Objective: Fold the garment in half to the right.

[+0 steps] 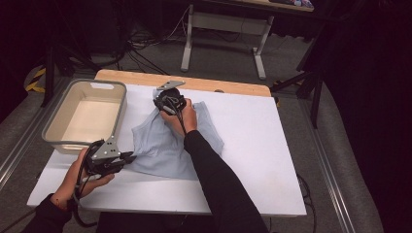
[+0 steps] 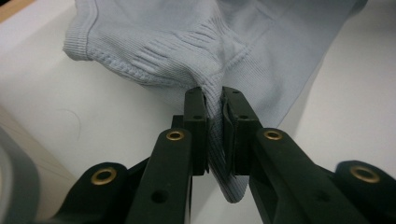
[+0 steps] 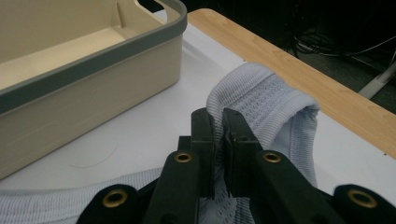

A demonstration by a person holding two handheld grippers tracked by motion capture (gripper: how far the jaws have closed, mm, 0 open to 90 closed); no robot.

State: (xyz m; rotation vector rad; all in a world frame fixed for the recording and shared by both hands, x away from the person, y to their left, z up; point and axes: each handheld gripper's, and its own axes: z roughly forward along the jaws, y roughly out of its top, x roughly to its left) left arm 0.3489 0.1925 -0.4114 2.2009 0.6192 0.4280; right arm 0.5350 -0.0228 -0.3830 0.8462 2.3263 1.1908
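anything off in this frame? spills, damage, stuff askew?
Nothing stands out. The garment lies rumpled on the table, pinched by the left gripper and the right gripper; no tears visible. The bin sits upright and looks empty.

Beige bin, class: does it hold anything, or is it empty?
Empty. The high view shows the beige bin's bare floor; the blue garment lies beside it on the table.

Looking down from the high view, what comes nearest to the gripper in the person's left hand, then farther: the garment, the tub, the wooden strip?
1. Pale blue ribbed knit garment: pinched in the left gripper's jaws.
2. Beige plastic tub with grey rim: just beyond, at the table's left.
3. Wooden strip: along the far edge.
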